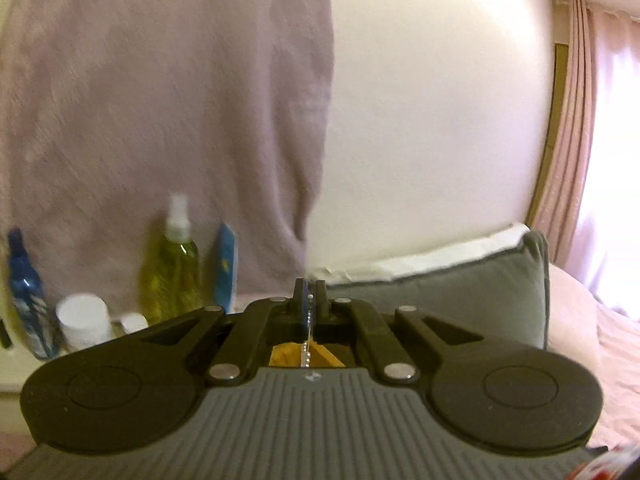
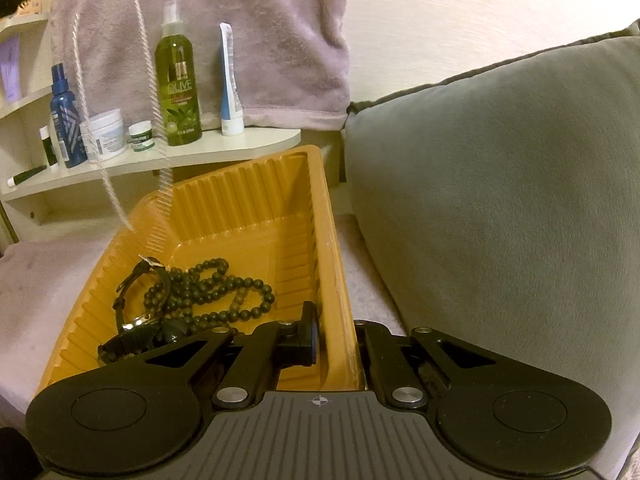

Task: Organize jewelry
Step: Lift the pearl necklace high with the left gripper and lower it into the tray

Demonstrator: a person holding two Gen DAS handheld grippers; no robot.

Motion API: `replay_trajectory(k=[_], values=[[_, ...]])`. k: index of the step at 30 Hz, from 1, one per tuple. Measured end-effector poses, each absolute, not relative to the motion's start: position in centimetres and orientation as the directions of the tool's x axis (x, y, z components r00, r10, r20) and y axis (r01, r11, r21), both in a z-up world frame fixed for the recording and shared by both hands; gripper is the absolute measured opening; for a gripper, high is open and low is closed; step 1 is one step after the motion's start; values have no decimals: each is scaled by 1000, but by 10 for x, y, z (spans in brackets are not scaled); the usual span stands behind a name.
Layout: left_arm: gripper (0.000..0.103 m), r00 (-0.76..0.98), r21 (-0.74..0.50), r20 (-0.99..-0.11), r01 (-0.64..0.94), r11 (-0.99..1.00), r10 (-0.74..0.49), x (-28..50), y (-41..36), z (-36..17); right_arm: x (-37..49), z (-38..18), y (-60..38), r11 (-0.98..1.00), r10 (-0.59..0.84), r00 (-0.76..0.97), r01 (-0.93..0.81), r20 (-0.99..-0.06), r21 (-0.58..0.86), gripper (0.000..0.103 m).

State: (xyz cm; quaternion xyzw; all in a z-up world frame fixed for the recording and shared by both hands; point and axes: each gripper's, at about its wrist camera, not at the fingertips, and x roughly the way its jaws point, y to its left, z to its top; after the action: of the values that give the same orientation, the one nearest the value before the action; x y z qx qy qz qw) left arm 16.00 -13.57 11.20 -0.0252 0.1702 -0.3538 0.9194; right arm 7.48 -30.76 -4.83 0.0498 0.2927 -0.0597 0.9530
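My left gripper [image 1: 309, 296] is shut on a thin silver bead chain [image 1: 307, 346] that hangs down from between its fingertips, above the orange tray [image 1: 326, 358]. In the right wrist view the same chain [image 2: 150, 80] hangs as a blurred loop from the left gripper at the top left, down to the tray's left rim. My right gripper [image 2: 338, 338] is shut on the right wall of the orange tray [image 2: 240, 208], one finger inside and one outside. In the tray lie a dark bead necklace [image 2: 212, 288] and a black strap watch [image 2: 134, 326].
A grey cushion [image 2: 500, 200] stands right of the tray on the pale pink bed cover. Behind is a white shelf [image 2: 192, 152] with an olive spray bottle [image 2: 178, 80], a blue bottle [image 2: 64, 116], jars and a tube. A mauve towel [image 2: 240, 20] hangs above.
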Motion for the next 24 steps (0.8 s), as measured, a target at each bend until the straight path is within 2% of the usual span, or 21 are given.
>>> replay_trajectory(k=[15, 24], values=[[1, 569, -219, -522, 631, 744, -636, 168, -137, 26, 75, -49, -308, 988, -84, 822, 143, -564, 61, 5], [1, 519, -252, -573, 625, 739, -635, 177, -138, 10, 74, -49, -308, 988, -85, 822, 144, -563, 61, 5]])
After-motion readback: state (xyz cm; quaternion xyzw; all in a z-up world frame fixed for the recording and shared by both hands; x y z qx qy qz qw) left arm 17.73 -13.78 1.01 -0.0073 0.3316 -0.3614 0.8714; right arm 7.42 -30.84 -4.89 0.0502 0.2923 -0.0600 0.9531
